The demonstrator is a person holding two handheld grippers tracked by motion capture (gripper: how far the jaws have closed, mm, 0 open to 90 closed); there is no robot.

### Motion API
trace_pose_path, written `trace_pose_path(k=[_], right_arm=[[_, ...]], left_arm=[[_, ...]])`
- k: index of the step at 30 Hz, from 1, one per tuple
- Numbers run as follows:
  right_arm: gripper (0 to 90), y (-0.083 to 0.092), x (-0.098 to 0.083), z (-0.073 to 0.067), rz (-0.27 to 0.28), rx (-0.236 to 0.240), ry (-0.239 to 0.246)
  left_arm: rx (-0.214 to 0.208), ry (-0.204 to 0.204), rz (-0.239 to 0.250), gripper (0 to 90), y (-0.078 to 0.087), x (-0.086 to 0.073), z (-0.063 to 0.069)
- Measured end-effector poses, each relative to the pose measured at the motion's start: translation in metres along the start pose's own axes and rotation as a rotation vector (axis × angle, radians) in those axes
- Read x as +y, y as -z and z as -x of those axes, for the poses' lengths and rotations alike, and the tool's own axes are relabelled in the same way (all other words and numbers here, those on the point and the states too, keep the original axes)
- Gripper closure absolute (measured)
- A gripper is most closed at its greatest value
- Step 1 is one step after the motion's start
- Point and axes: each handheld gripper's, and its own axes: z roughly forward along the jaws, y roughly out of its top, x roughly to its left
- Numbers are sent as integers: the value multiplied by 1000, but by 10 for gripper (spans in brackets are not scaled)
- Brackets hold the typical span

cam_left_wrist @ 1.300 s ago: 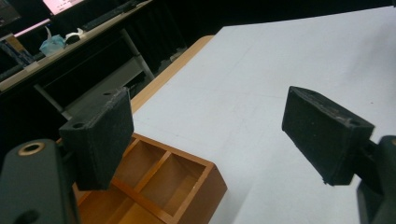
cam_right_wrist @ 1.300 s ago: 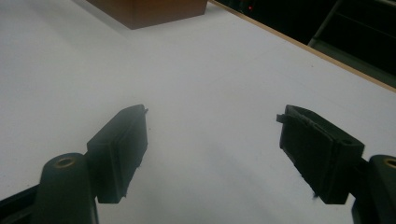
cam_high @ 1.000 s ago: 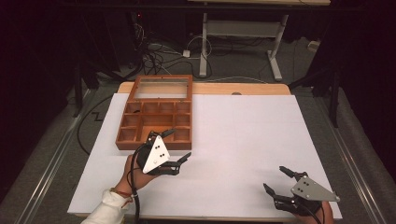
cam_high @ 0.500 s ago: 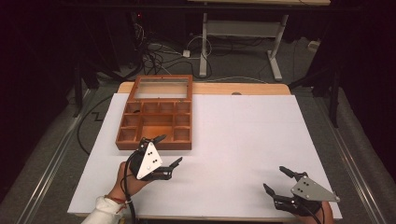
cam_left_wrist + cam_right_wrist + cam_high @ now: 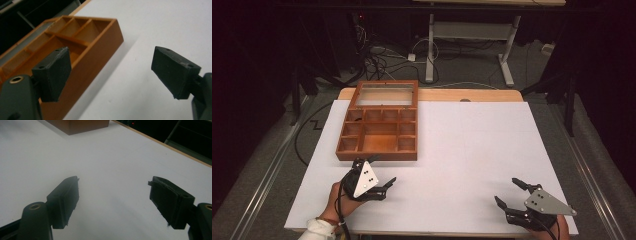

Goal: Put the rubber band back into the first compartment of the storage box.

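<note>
A wooden compartment box (image 5: 377, 136) stands on the left half of the white table top (image 5: 472, 145), its glass-paned lid (image 5: 385, 94) folded back behind it. All its compartments look empty. My left gripper (image 5: 383, 171) hovers just in front of the box's near wall, open, holding nothing. In the left gripper view the box (image 5: 82, 37) lies to the left beyond my left gripper (image 5: 111, 52), whose jaws are spread wide. My right gripper (image 5: 506, 191) rests open near the front right edge. In its own view my right gripper (image 5: 115, 180) frames bare white surface, with the box corner (image 5: 80, 125) far off.
The table's wooden far edge (image 5: 462, 95) shows beyond the white sheet. Behind the table are a desk frame (image 5: 467, 35) and loose cables (image 5: 382, 57) on the floor. A black cable (image 5: 307, 135) runs along the table's left side.
My left gripper has drawn back from the box toward the near edge and a little left, still open. The right gripper has not moved.
</note>
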Motion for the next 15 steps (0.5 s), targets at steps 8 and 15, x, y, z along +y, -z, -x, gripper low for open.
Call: trace_pose_path(k=[8, 15], right_arm=[[241, 0, 0, 2, 2, 3, -3], [241, 1, 0, 2, 5, 1, 4]], left_arm=[[5, 75, -59, 158, 15, -24, -4], [15, 83, -83, 159, 22, -30, -4]])
